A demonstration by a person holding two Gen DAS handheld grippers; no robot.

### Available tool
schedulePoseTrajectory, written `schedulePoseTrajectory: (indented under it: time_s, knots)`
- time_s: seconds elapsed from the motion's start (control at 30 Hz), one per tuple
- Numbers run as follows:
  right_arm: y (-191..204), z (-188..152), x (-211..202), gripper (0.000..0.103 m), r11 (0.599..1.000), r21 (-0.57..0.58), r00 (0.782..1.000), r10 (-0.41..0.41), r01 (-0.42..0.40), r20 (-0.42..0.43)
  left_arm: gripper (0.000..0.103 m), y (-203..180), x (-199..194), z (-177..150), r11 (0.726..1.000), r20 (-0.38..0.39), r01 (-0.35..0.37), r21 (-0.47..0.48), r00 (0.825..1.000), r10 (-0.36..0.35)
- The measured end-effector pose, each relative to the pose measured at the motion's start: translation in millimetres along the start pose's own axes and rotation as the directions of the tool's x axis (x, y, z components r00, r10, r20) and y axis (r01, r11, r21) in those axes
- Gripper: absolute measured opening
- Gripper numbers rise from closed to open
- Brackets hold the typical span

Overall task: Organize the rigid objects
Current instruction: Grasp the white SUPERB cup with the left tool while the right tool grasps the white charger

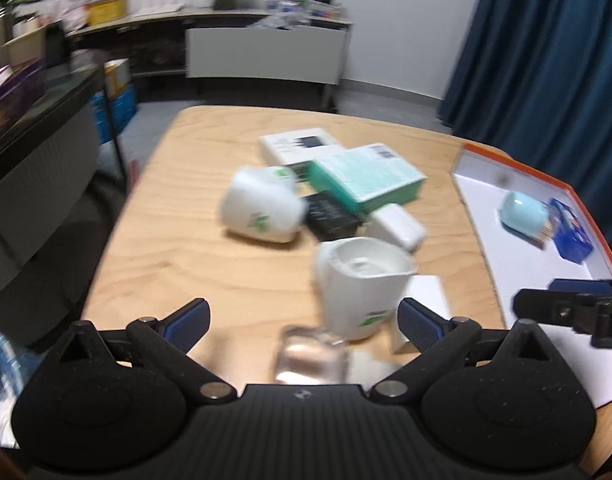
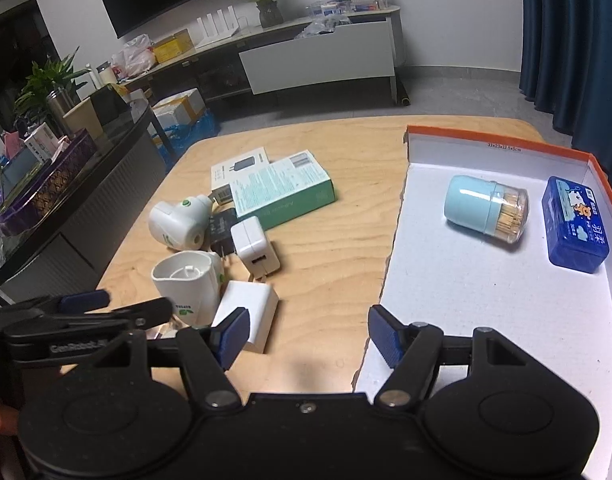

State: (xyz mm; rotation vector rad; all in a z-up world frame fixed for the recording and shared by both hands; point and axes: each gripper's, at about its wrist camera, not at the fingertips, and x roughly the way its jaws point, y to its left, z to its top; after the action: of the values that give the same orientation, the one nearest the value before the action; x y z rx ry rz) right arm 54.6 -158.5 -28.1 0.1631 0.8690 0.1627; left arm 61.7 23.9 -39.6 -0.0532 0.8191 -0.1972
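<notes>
A pile of objects lies on the wooden table (image 2: 326, 248): a green box (image 2: 282, 194), a white flat box (image 2: 238, 170), two white plastic devices with green logos (image 2: 178, 222) (image 2: 188, 284), a white charger (image 2: 254, 250), a white block (image 2: 248, 314) and a black item (image 2: 220, 230). The orange-rimmed white box lid (image 2: 466, 304) holds a light blue toothpick jar (image 2: 486, 210) and a blue box (image 2: 576, 224). My left gripper (image 1: 304, 322) is open, just in front of the near white device (image 1: 362, 284) and a clear item (image 1: 312, 356). My right gripper (image 2: 306, 334) is open and empty at the lid's left edge.
A dark side table (image 2: 66, 184) with boxes stands left. A TV console (image 2: 318, 60) with plants and clutter lines the far wall. Blue curtain (image 2: 574, 40) hangs at right. The left gripper's fingers (image 2: 86, 312) show in the right wrist view, beside the white device.
</notes>
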Motion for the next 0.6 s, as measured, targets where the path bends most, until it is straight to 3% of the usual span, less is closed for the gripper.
schedulePoseTrajectory:
  time_s: [0.13, 0.3, 0.47, 0.6]
  knots:
    - [-2, 0, -1, 0.079, 1.000, 0.003, 1.000, -0.005, 0.005, -0.001, 0.102, -15, 17, 0, 0.998, 0.008, -0.021, 0.064, 1.000, 0.020]
    - [-1, -1, 0, 0.079, 1.000, -0.001, 1.000, -0.004, 0.004, -0.004, 0.094, -7, 32, 3, 1.000, 0.019, -0.019, -0.002, 1.000, 0.019]
    - [6, -4, 4, 0.079, 1.000, -0.025, 1.000, 0.011, -0.012, -0.016, 0.061, 0, 42, 6, 1.000, 0.007, 0.005, -0.017, 1.000, -0.005]
    - [13, -5, 7, 0.079, 0.999, -0.045, 0.999, 0.025, -0.026, -0.027, 0.057, 1, 40, 4, 1.000, 0.016, 0.008, -0.003, 1.000, -0.008]
